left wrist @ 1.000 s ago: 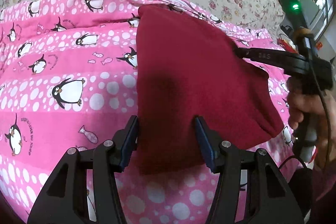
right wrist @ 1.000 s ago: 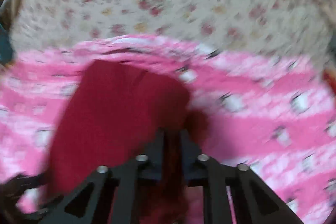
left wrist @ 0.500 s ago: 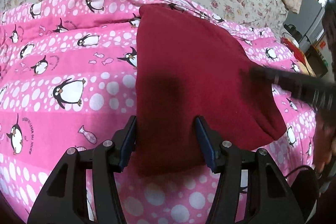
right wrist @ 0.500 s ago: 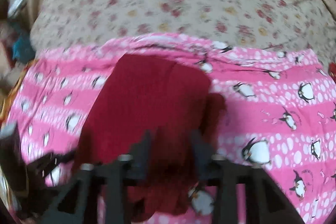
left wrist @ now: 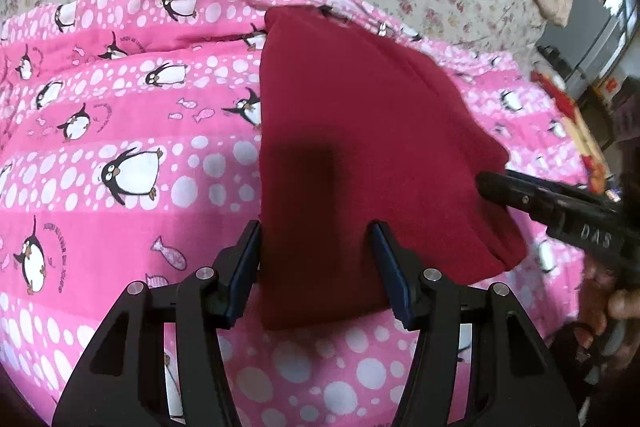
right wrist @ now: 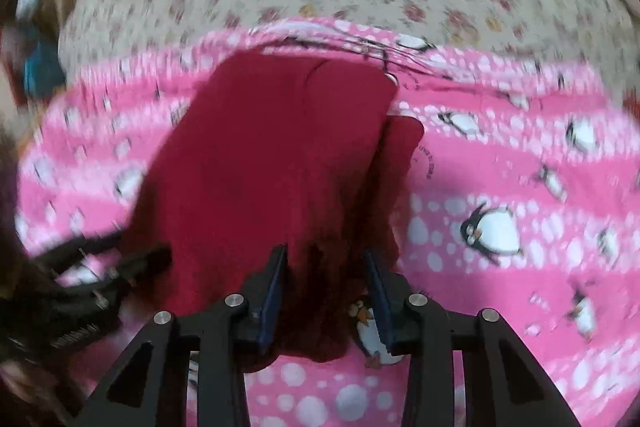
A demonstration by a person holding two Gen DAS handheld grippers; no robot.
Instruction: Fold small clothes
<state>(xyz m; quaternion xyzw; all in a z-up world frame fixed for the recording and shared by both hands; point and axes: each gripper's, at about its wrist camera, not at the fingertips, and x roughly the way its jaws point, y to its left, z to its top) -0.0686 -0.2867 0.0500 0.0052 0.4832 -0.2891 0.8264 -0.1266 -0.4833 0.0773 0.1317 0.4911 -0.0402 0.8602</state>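
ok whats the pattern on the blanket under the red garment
The blanket is pink with white dots, penguins and small fish; clearest in the left wrist view.

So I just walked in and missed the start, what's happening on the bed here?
A person is folding a dark red garment laid on a pink penguin-print blanket. The left gripper sits open over the garment's near edge. The right gripper, at the other side, has just been opening; cloth lies between its fingers, but they don't press it. The garment looks folded over already.
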